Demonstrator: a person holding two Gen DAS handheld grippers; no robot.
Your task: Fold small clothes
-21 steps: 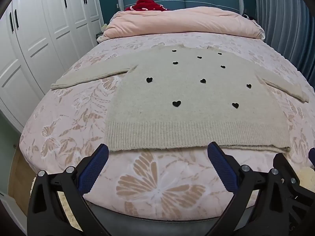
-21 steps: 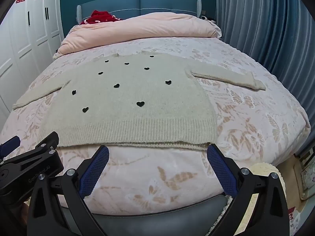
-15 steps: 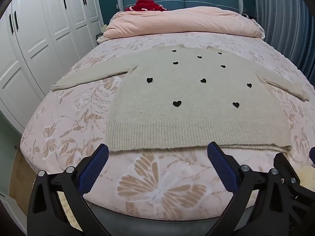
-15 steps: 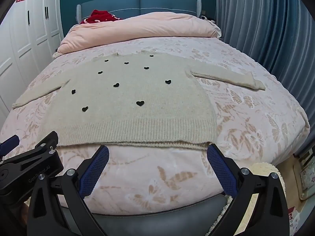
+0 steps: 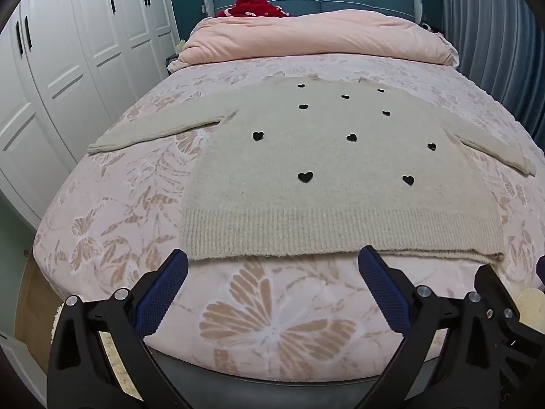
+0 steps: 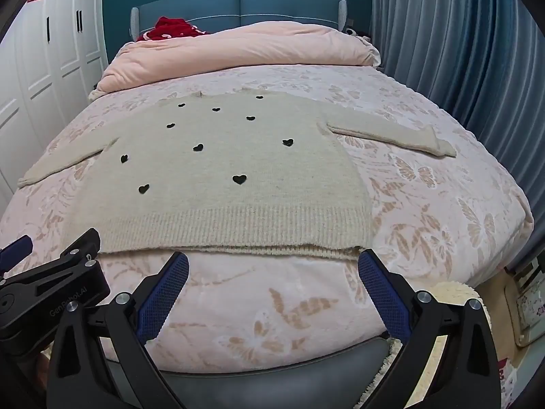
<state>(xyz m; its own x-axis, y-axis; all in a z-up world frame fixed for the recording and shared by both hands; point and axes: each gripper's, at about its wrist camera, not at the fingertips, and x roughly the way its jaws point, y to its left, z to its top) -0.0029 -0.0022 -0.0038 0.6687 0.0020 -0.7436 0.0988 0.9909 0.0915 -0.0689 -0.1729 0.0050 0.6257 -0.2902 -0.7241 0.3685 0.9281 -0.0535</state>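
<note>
A beige knit sweater (image 5: 340, 184) with small black hearts lies flat on the bed, sleeves spread to both sides, ribbed hem toward me. It also shows in the right wrist view (image 6: 221, 184). My left gripper (image 5: 272, 272) is open and empty, hovering just short of the hem's left half. My right gripper (image 6: 272, 272) is open and empty, just short of the hem's right half, its right fingertip (image 6: 371, 269) near the hem's right corner. The left gripper's body (image 6: 51, 279) shows at the lower left of the right wrist view.
The bed (image 5: 112, 211) has a pink floral cover. A rolled pink duvet (image 5: 316, 37) and a red item (image 5: 252, 5) lie at the headboard. White wardrobes (image 5: 51, 78) stand on the left, blue curtains (image 6: 460, 51) on the right. A cream rug (image 6: 446, 289) lies by the foot.
Both grippers have crept slightly forward toward the sweater's hem. Jaws stay open; the sweater has not moved.
</note>
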